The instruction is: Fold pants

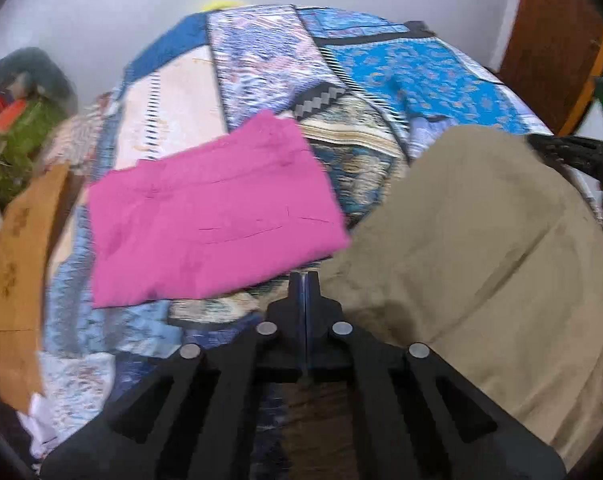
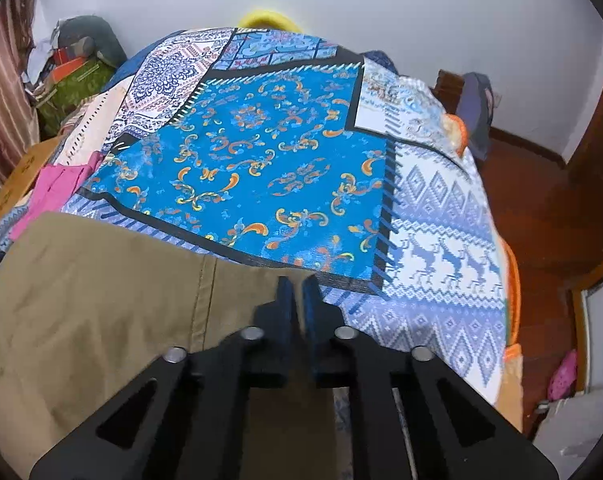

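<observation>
Khaki pants lie on the patterned bedspread, at the right of the left wrist view and at the lower left of the right wrist view. My left gripper is shut, its jaws pressed together just left of the khaki edge, with no cloth visible between them. My right gripper is nearly closed with a narrow gap, over the far edge of the khaki pants; a grip on the cloth does not show clearly. The other gripper's black frame shows past the pants.
A folded pink garment lies on the bedspread left of the khaki pants, also at the left of the right wrist view. A cardboard box stands at the bed's left edge. Clutter sits against the far wall. Brown floor lies right of the bed.
</observation>
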